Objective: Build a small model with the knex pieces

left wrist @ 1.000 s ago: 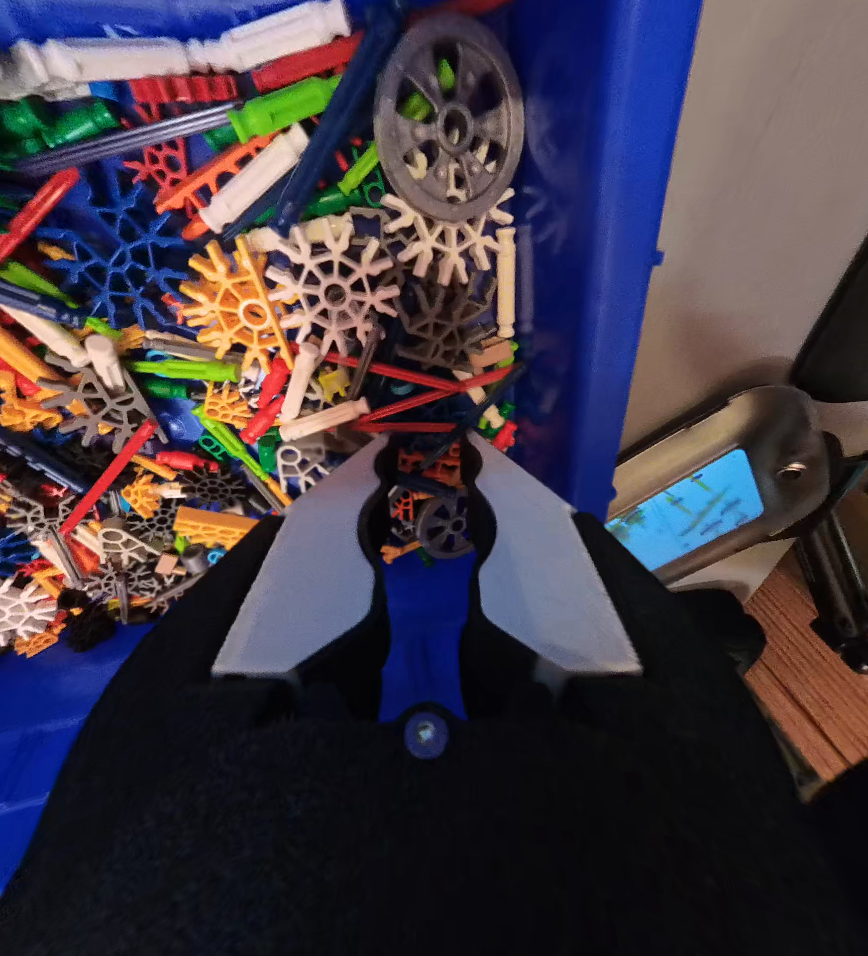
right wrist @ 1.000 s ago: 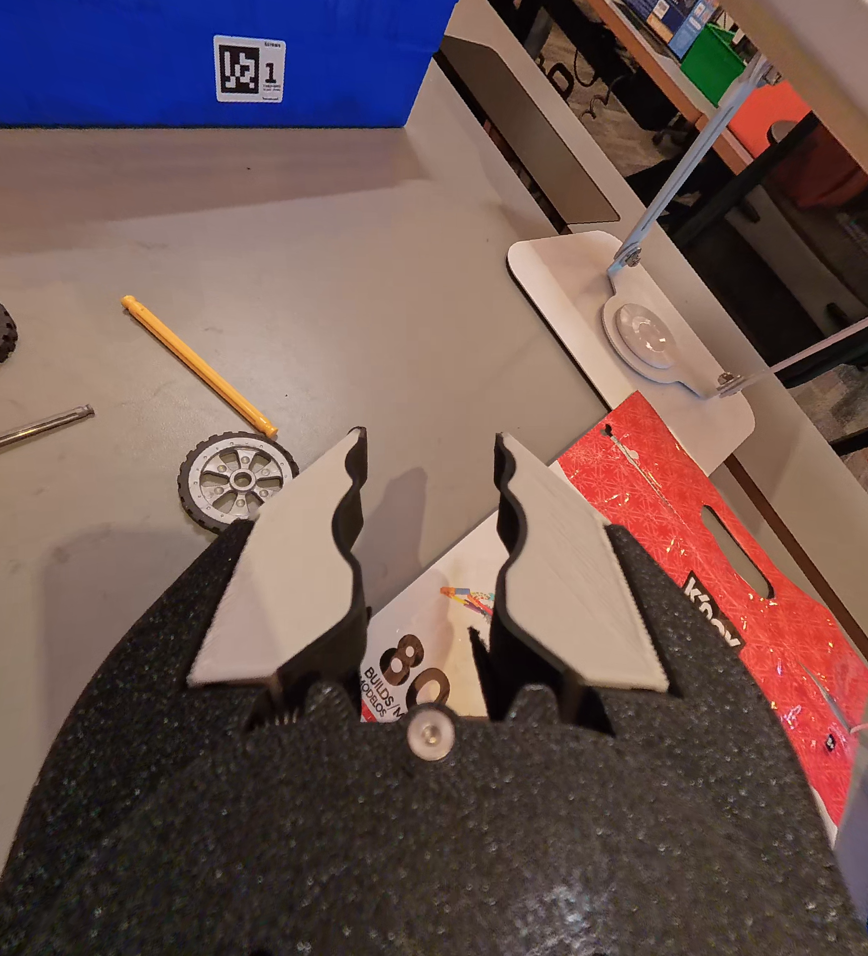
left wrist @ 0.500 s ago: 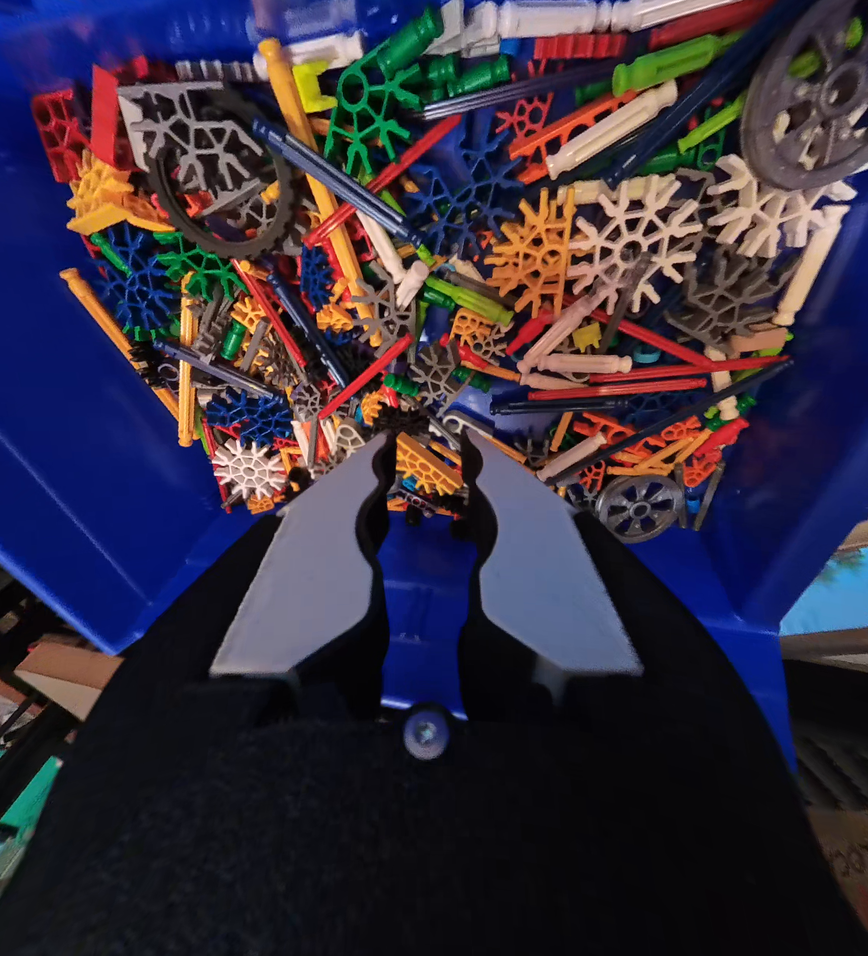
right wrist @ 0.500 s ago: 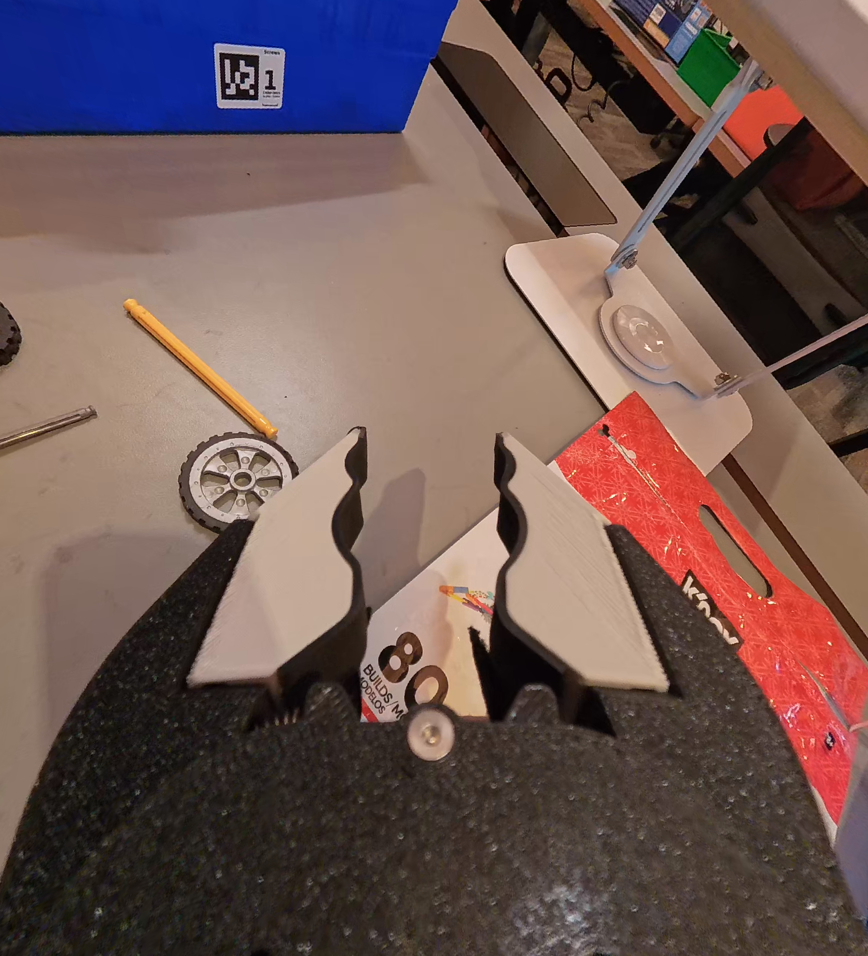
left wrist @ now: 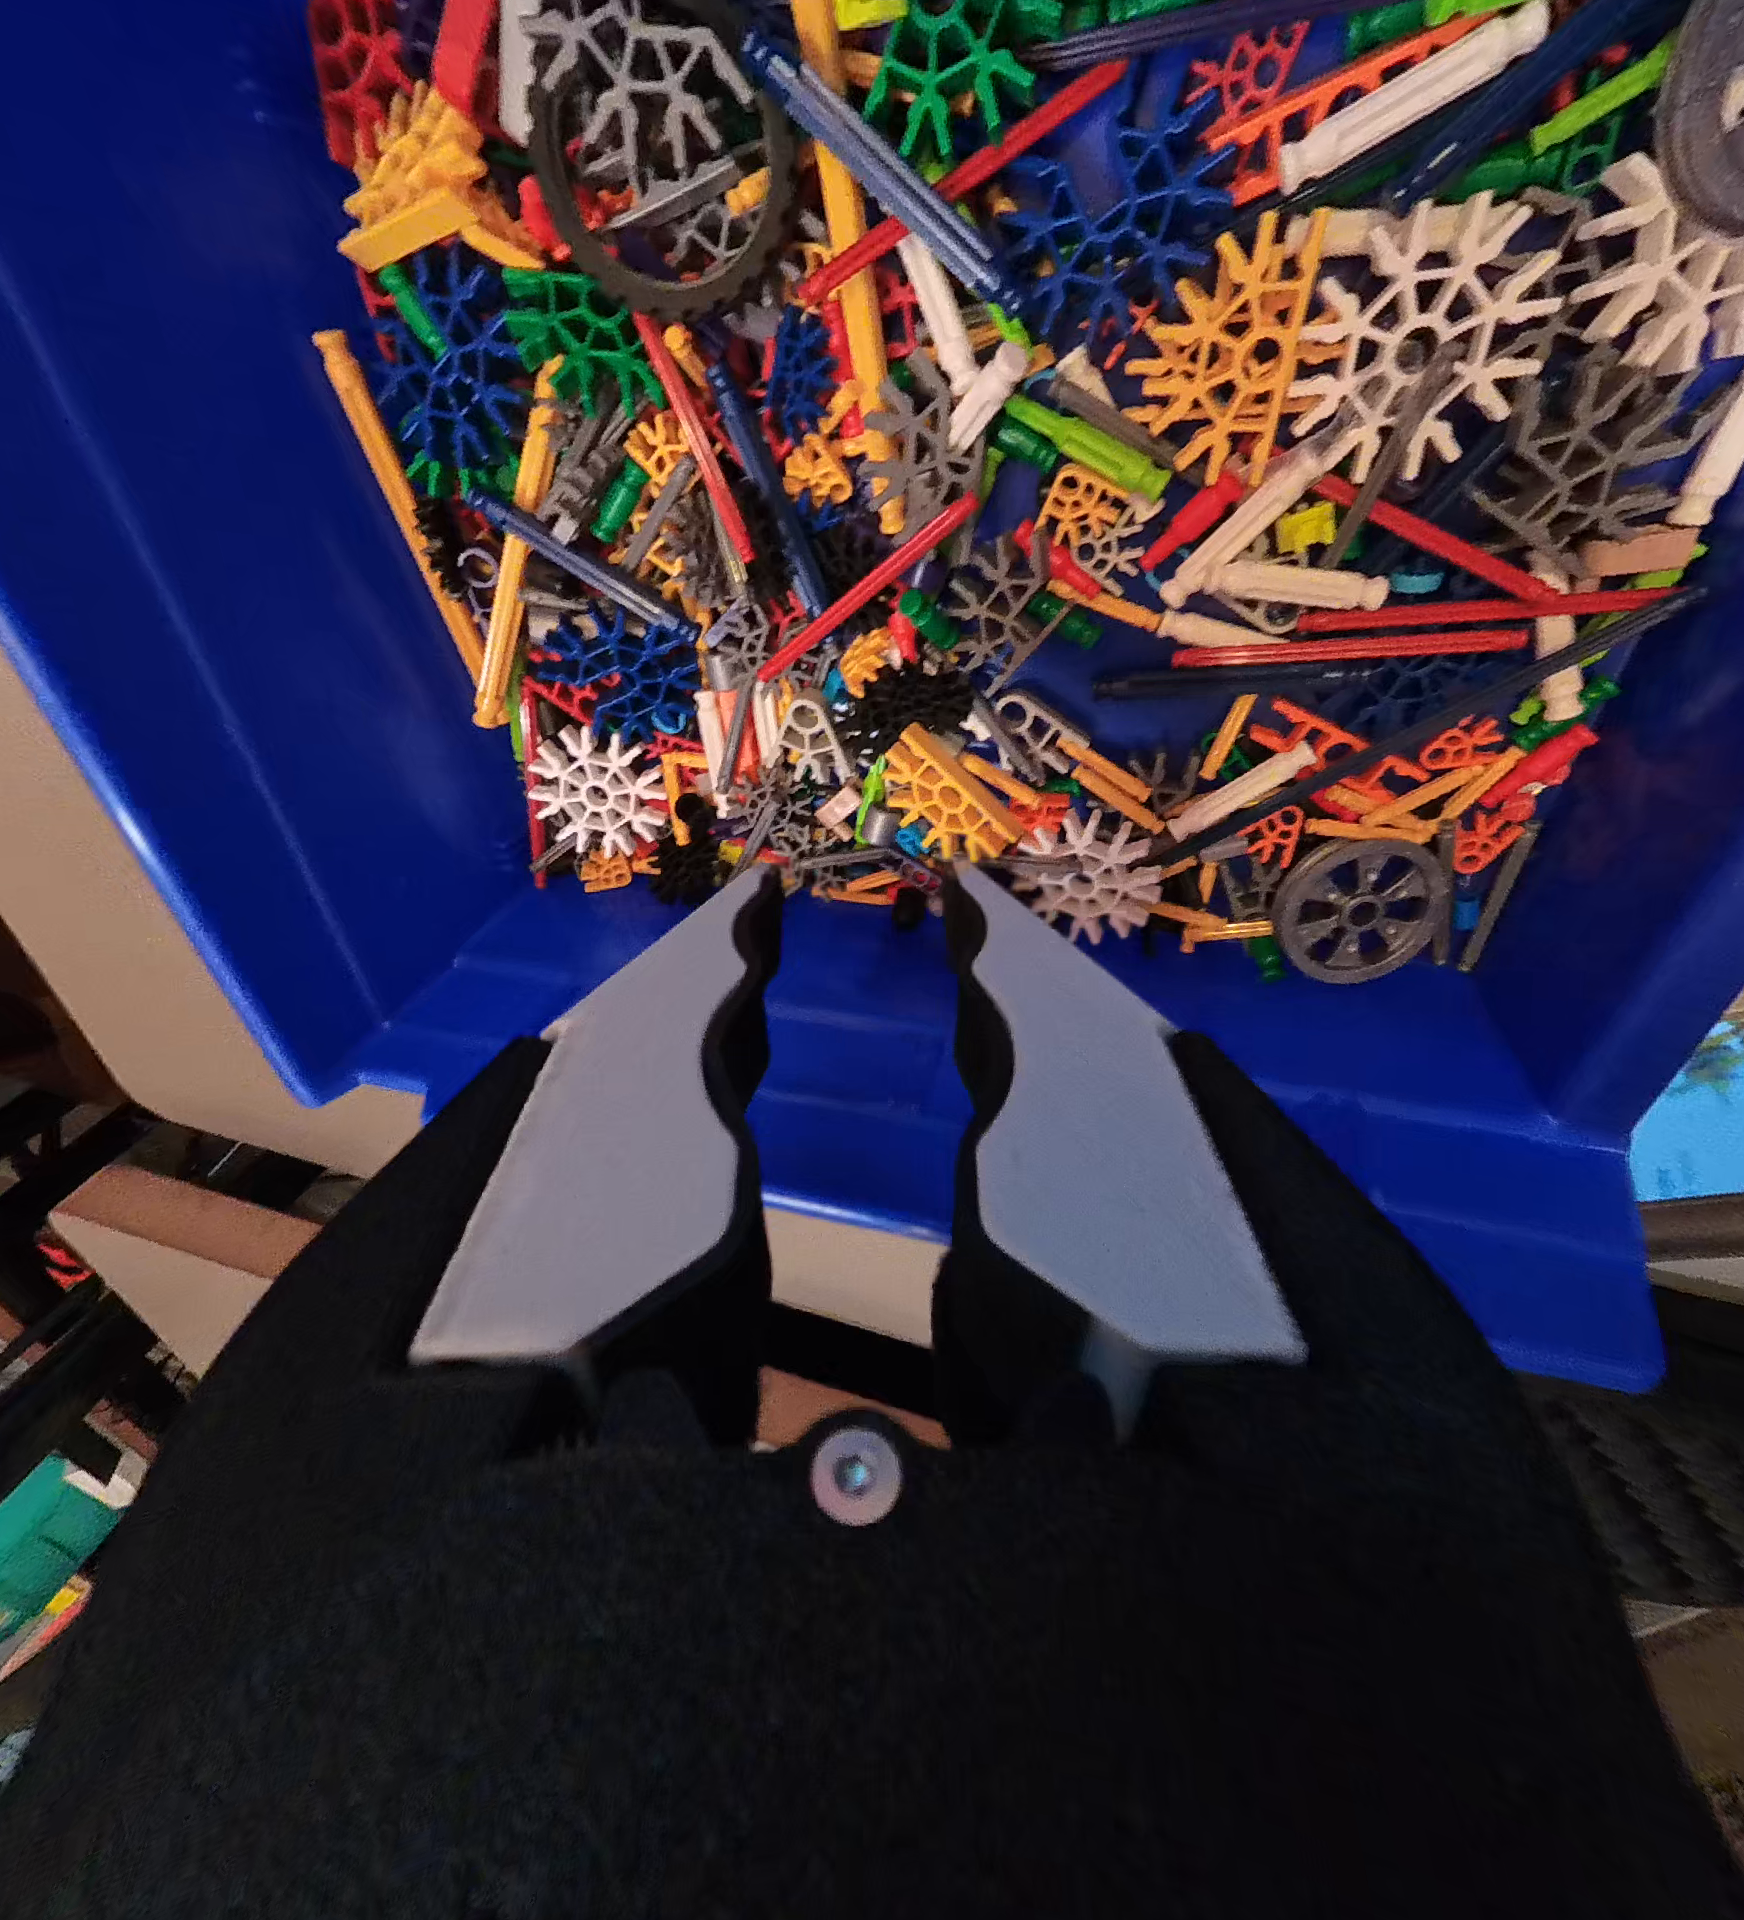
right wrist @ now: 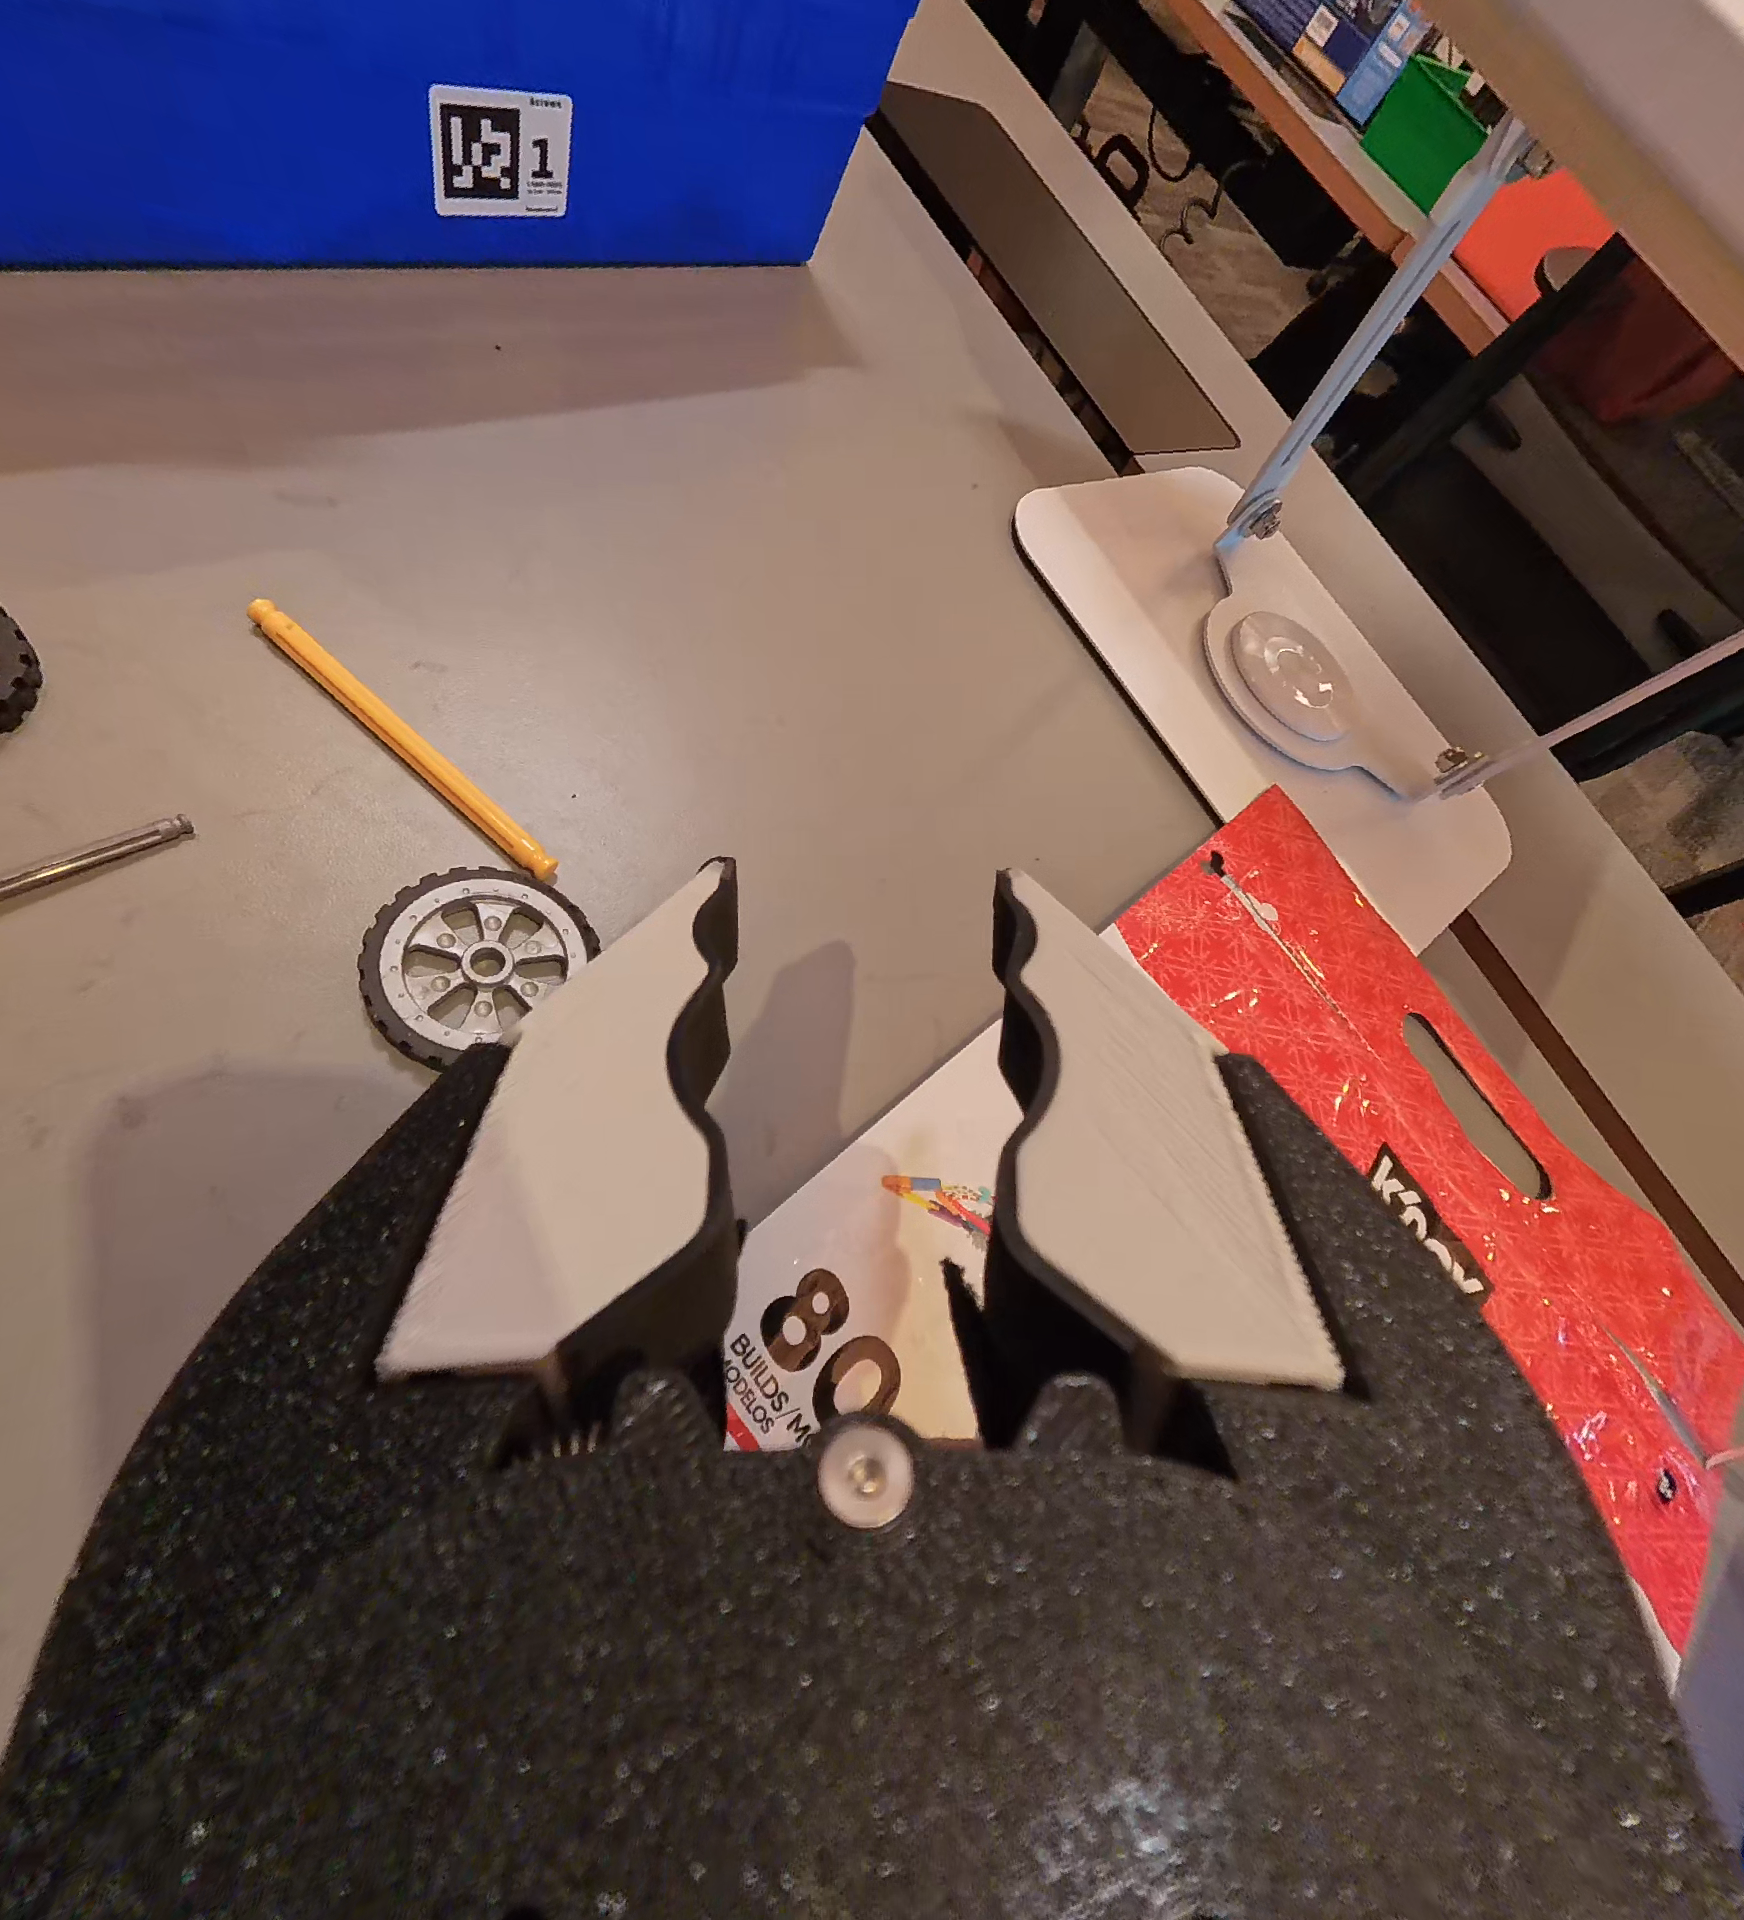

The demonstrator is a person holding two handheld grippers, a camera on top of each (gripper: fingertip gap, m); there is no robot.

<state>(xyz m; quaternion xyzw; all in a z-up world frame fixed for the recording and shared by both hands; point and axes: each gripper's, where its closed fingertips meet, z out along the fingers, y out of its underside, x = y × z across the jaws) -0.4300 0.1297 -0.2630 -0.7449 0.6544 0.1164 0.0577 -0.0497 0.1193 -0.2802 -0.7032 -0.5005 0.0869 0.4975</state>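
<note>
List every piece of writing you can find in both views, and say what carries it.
The wording itself is not copied out here; only what bears it.
White sticker on the blue bin: a square code with small print.
Red and white packaging card, partly under the open right gripper: large dark print and a logo.
Toy-filled bin, left wrist view: no writing visible.

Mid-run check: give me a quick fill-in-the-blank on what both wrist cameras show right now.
1. The left gripper hovers open over a ____ bin full of construction-toy pieces.
2. The right gripper is ____ and holds nothing.
3. The yellow rod lies on the grey table near a silver ____.
4. Under the right gripper lies a ____ and white package.

Missing words: blue; open; wheel; red
</note>
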